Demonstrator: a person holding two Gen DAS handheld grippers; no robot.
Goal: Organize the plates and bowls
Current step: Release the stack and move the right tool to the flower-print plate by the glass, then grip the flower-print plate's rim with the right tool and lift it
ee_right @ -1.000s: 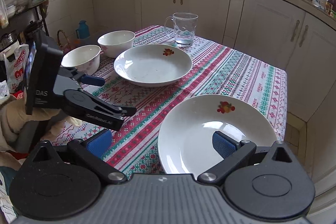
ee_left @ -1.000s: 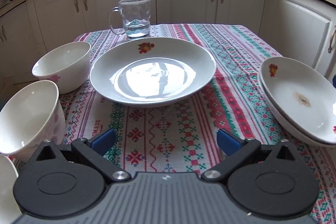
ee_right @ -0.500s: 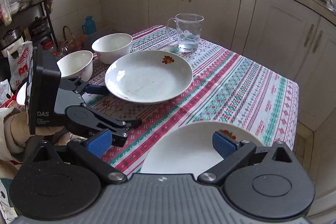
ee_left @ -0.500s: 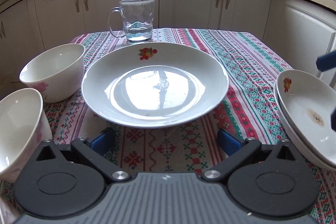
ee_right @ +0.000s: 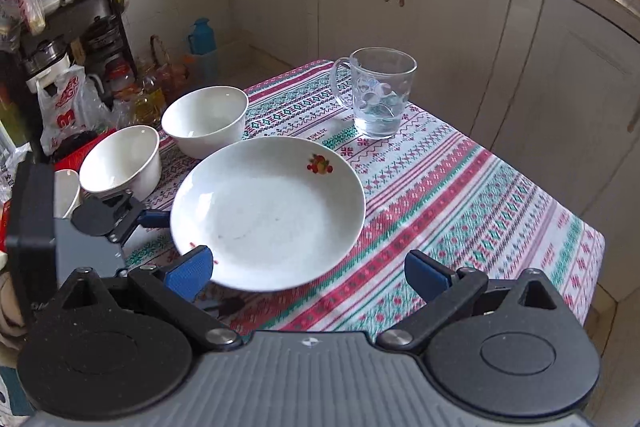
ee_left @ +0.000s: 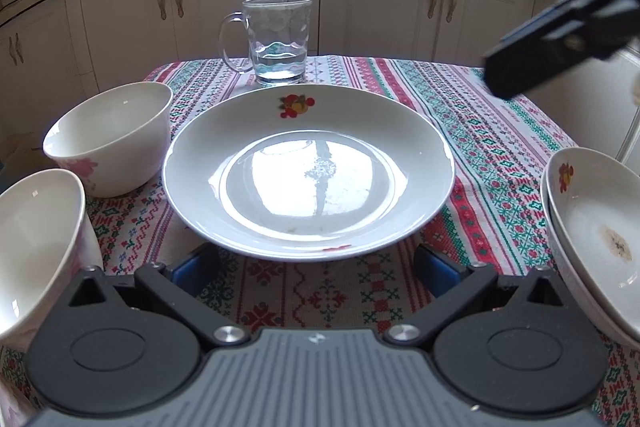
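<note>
- Two white bowls (ee_left: 108, 139) stand at the left edge of the striped tablecloth (ee_left: 500, 131), one behind the other and close together, each with a pink flower on its side.
- Next comes the left gripper (ee_left: 316, 267), its blue pads spread wide on either side of the near rim of the plate (ee_left: 308, 171), clamped on nothing.
- That plate, shallow, white, with a small fruit print, sits in the middle of the table; a glass mug (ee_left: 276, 39) with some water stands just behind it.
- Further right, two like plates are stacked (ee_left: 592, 239) at the table's right edge, the top one stained.
- Above them the right gripper (ee_right: 308, 271) hangs over the table, fingers apart and empty.
- My judgement: the plate is glazed china, stiff, fairly heavy, slick and breakable, so it is best taken at the near rim, one pad over and one under, gripped firmly and carried level; the mug behind could tip if the plate is pushed.
</note>
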